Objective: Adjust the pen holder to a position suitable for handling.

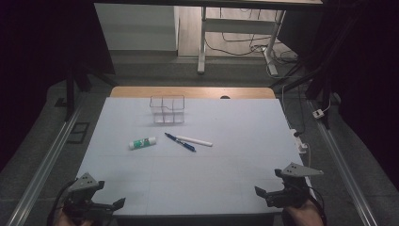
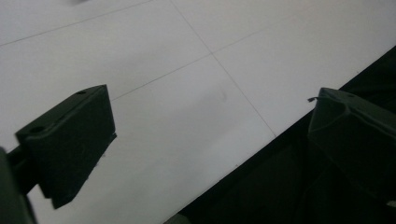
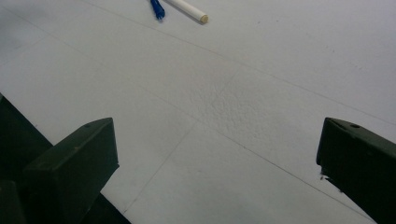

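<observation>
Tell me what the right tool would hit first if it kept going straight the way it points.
Probably the white pen and blue pen; the right tool, jaws open, faces bare table before them. Depth is unclear.

Covering most of tabletop: white mat (image 1: 226,179), w/ thin seams crossing it. Peeking out past mat's far edge: wood strip (image 1: 141,92). Standing upright on mat, far centre: clear box (image 1: 167,109) w/ several compartments. Running along table sides: L rail (image 1: 47,160) & R rail (image 1: 341,160). Sitting just off mat's right edge: power strip (image 1: 301,143); lying on floor beyond it: white plug (image 1: 319,113). Standing in bg: desk legs (image 1: 203,42), w/ cables (image 1: 235,47) trailing round them; sitting left of those: white cabinet (image 1: 136,26).
</observation>
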Demonstrator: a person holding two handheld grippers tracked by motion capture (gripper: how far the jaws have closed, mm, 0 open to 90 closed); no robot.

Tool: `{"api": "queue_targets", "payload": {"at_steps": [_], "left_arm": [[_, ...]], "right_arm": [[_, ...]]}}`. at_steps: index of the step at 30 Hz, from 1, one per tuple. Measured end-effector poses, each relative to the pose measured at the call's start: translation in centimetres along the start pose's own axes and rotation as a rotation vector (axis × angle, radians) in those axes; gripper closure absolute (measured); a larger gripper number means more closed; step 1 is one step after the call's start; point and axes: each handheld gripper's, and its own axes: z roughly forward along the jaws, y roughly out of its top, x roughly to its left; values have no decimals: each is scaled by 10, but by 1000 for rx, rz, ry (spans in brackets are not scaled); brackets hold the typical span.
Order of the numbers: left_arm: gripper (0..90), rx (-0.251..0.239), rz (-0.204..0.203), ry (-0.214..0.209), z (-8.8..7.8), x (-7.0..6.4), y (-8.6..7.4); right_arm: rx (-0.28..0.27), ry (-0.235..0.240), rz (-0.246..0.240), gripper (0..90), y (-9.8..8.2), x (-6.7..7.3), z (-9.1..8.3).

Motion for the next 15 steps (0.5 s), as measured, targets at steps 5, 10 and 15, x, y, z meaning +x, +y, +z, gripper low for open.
{"api": "queue_targets", "payload": {"at_steps": [5,10,15], "left_arm": [[0,2,2,16,0,-1,0],[0,5,6,14,1,-1,0],[4,12,13,20,2,-2,0]], "right_arm": [[9,12,0,0,1,-1,2],[23,6,-11,0,1,1,3],[41,1,-20,0,2,2,5]]}}
